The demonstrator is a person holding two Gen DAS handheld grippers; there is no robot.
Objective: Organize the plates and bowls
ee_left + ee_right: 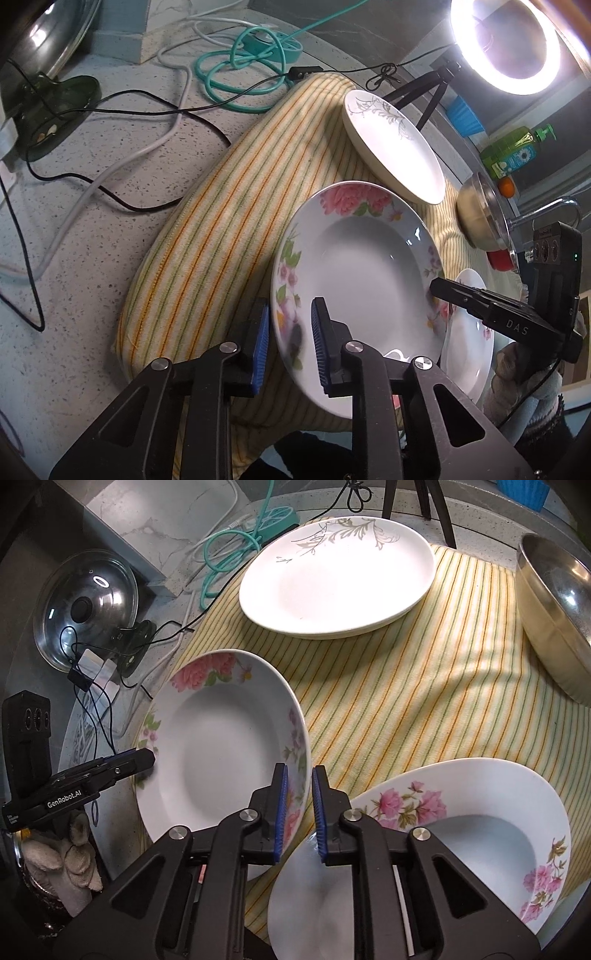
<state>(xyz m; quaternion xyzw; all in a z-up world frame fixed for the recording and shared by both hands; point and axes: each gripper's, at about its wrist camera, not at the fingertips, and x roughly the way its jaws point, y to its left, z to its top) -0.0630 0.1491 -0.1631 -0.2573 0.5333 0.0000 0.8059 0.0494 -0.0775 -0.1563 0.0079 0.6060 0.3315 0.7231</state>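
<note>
A floral deep plate (369,269) (221,746) is tilted up off the striped cloth (221,221) (388,701). My left gripper (288,343) straddles its near rim with a gap on both sides; from the right wrist view (144,760) it sits at the plate's left rim. My right gripper (298,812) straddles the opposite rim, pads close to it; it shows in the left wrist view (443,291). A second floral plate (461,845) (469,332) lies flat to the right. A white leaf-pattern plate (340,576) (399,147) lies at the back.
A steel bowl (554,609) (480,210) stands at the cloth's right edge. A glass pot lid (85,605), teal cable (236,74) and black wires lie on the speckled counter at left. A ring light (517,44) on a tripod stands behind.
</note>
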